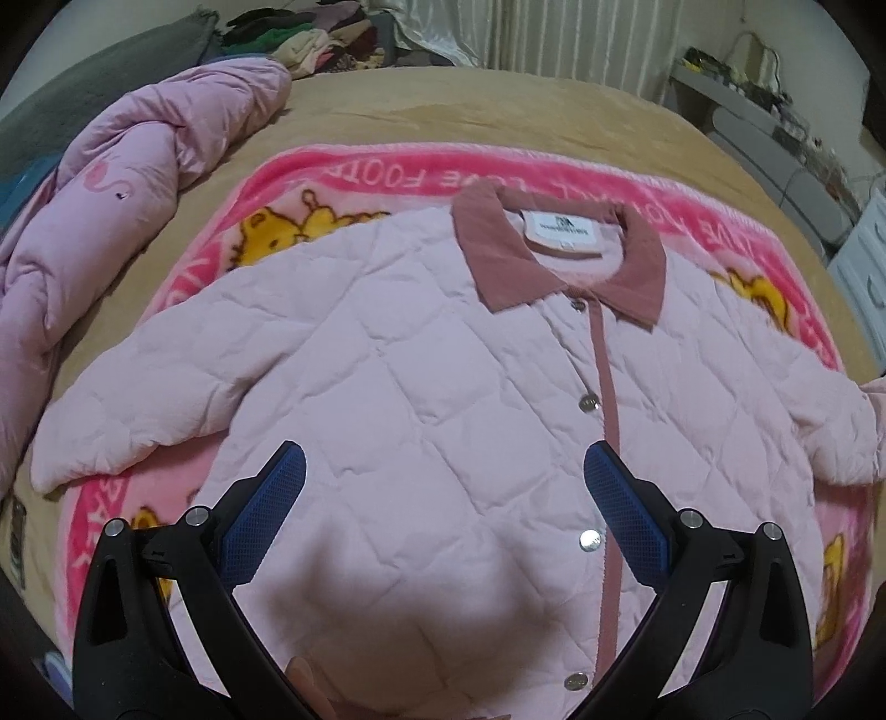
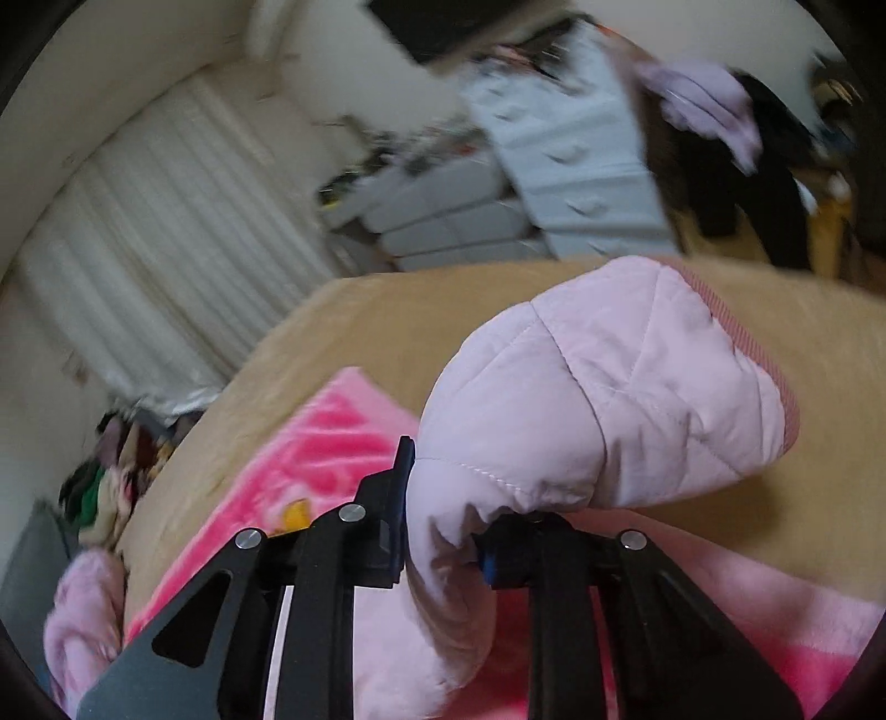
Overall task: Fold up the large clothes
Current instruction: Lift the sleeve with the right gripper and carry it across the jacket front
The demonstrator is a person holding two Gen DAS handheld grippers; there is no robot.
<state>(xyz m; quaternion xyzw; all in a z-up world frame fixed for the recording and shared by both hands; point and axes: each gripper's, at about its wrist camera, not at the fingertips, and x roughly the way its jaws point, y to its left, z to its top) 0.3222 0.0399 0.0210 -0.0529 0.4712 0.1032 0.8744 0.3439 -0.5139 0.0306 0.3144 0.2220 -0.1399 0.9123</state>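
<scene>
A pale pink quilted jacket (image 1: 421, 365) with a dusty-rose collar (image 1: 498, 249) lies face up and buttoned on a pink cartoon blanket (image 1: 354, 177). Its left sleeve (image 1: 138, 399) stretches out to the left. My left gripper (image 1: 443, 471) is open and empty, hovering over the jacket's lower front. In the right wrist view my right gripper (image 2: 443, 520) is shut on the jacket's other sleeve (image 2: 609, 387), near the cuff with rose trim (image 2: 736, 343), and holds it lifted above the bed.
A tan bedspread (image 1: 498, 111) covers the bed. A crumpled pink duvet (image 1: 111, 194) lies at the left. A pile of clothes (image 1: 310, 39) sits beyond the bed. White drawers (image 2: 576, 166) and a curtain (image 2: 166, 221) stand behind.
</scene>
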